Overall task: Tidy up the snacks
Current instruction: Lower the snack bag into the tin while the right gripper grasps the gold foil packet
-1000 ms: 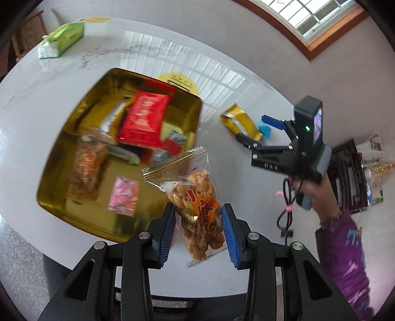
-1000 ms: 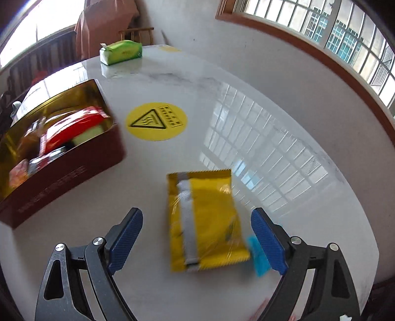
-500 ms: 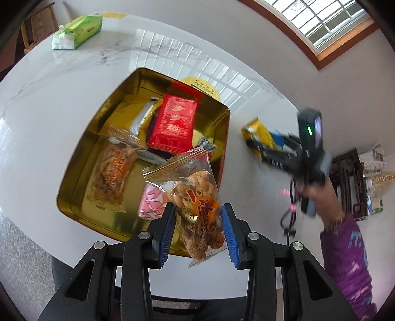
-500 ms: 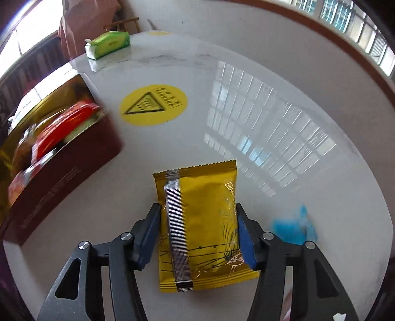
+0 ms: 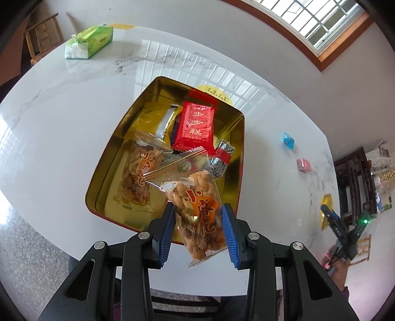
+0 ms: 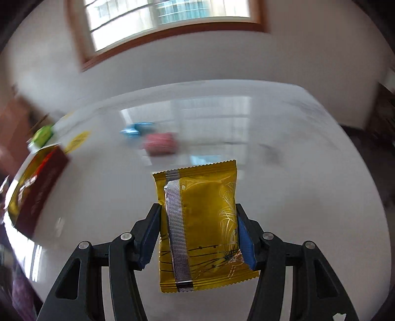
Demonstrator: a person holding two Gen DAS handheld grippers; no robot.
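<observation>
Left gripper (image 5: 198, 228) clamps a clear snack bag (image 5: 197, 210) above the gold tin (image 5: 103, 182).

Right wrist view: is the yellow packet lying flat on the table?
No, the yellow packet is held between the right gripper fingers, lifted above the table.

bright daylight, fisheye bending at the edges
window (image 5: 318, 22) glare streaks the glossy table (image 5: 74, 103); right wrist view is motion-blurred.

- Right wrist view: the tin (image 6: 37, 187), blue candy (image 6: 134, 129) and pink candy (image 6: 160, 147) far left are motion-blurred.
- Tin's left end is cut off.
</observation>
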